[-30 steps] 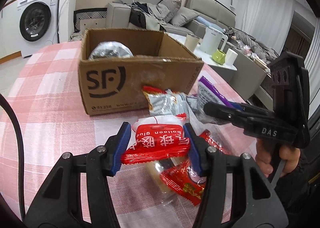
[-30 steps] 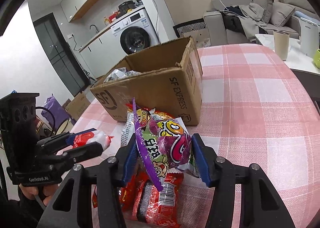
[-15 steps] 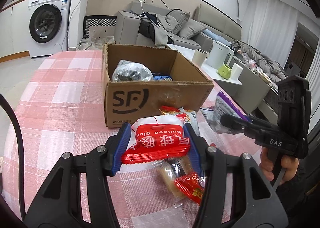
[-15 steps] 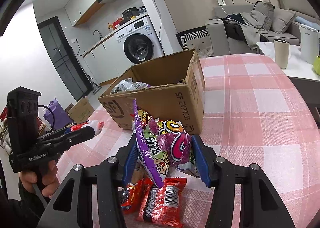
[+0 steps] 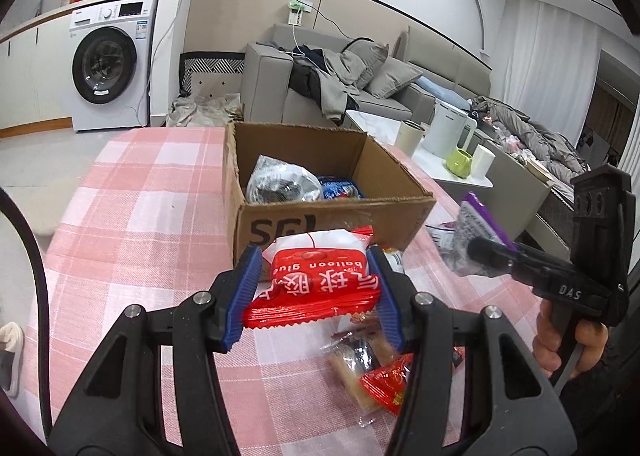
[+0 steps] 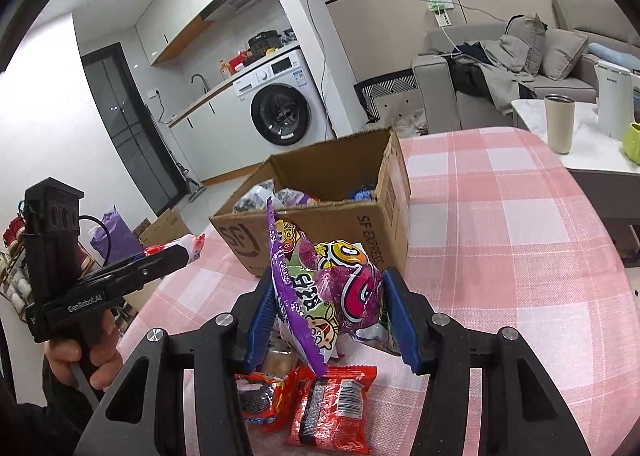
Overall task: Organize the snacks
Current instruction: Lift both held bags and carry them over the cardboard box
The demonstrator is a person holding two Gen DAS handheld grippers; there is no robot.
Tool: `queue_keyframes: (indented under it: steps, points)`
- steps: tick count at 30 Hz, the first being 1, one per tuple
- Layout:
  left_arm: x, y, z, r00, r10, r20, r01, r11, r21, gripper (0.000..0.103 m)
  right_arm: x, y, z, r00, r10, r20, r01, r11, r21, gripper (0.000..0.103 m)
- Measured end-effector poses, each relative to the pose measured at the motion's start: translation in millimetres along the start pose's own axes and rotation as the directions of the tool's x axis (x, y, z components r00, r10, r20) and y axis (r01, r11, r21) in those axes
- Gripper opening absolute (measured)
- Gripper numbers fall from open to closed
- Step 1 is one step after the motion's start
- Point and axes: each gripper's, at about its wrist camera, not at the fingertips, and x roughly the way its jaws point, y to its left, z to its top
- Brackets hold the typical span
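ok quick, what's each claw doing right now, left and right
Left claw: closed on the red balloon glue packet.
Right claw: closed on the purple snack bag.

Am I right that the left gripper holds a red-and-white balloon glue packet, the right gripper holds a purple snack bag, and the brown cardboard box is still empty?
Not quite. The brown cardboard box is not empty: the left wrist view shows a clear crinkled bag and a blue packet inside. The rest stands: the left gripper holds the red-and-white balloon glue packet, and the right gripper holds the purple snack bag.
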Motion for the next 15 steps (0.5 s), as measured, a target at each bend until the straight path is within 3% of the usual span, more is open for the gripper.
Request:
queue_keyframes:
  steps: [15]
  points:
    - [-8.0,-8.7,37.3,0.997,0.034,0.063,-0.036,0.999,0.028,0.051,-13.0,11.8,28.6,0.998,0.021,0.065,-0.020,1.000,-0.013,0.053]
